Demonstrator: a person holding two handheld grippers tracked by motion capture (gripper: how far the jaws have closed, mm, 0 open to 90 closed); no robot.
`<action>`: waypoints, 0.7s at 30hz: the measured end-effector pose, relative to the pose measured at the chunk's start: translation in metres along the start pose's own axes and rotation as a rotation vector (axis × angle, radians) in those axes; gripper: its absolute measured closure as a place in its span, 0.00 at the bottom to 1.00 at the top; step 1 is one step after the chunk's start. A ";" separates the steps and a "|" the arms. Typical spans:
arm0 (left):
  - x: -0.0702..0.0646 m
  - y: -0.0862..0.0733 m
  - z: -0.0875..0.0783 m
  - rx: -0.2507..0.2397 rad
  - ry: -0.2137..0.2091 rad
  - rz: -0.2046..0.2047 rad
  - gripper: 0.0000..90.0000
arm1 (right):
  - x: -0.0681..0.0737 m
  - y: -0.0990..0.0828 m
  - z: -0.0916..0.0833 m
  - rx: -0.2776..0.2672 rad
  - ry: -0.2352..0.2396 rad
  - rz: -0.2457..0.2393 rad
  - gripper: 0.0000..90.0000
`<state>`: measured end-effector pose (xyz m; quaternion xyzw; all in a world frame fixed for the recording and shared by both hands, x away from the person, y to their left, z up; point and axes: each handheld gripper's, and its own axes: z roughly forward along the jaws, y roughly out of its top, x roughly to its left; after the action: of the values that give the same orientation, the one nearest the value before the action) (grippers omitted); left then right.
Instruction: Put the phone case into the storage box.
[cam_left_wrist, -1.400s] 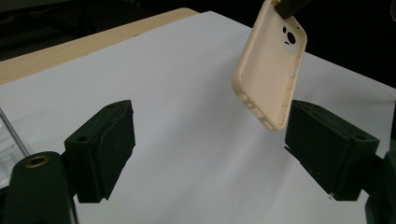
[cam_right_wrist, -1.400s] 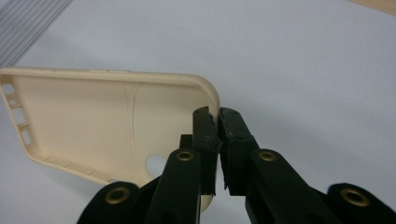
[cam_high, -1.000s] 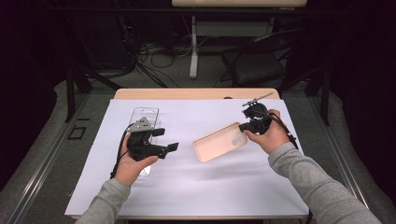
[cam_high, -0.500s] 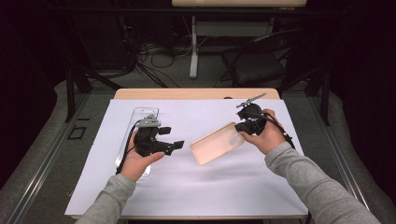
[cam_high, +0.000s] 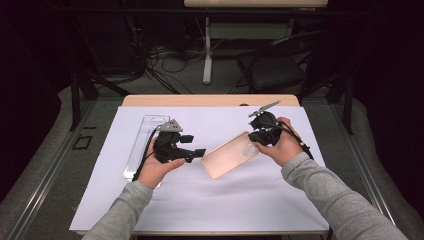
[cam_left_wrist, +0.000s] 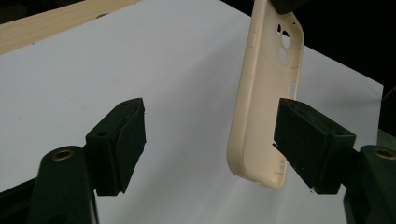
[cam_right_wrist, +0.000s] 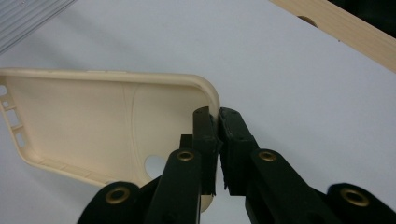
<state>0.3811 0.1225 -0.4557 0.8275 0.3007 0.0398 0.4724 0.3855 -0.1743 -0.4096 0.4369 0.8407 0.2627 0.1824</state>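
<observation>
Here, a cream phone case is held up over the white sheet that covers the table. In the high view the case is near the middle of the sheet, and it is tilted, with its long side running from about 8 o'clock to 2 o'clock.

The case is pinched by the right gripper at its end near 2 o'clock, where the camera holes are. In the right gripper view, the thin wall of the case is squeezed between the two black jaws, which are pressed nearly together on its corner.

The left gripper is seen at about 9 o'clock from the case, just beside its other end. Its jaws are spread wide, and they have just been closing a little. In the left gripper view, the low end of the case is seen between the jaws, close against the jaw at 3 o'clock. Whether that jaw touches the case cannot be told. The other jaw is kept well apart from it.

A clear plastic tray lies on the sheet at 9 o'clock, partly under the left hand.
</observation>
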 end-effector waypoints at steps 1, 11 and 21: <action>0.000 0.001 0.001 0.003 -0.003 0.001 0.28 | 0.001 0.000 0.000 0.001 -0.001 -0.004 0.96; 0.001 0.003 0.007 0.036 -0.019 -0.001 0.32 | 0.005 0.001 0.000 -0.006 -0.002 -0.044 0.96; 0.000 0.003 0.014 0.078 -0.061 -0.001 0.40 | 0.010 0.000 0.001 -0.007 -0.008 -0.074 0.96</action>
<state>0.3871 0.1105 -0.4611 0.8460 0.2878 0.0026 0.4488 0.3808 -0.1654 -0.4113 0.4061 0.8545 0.2570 0.1971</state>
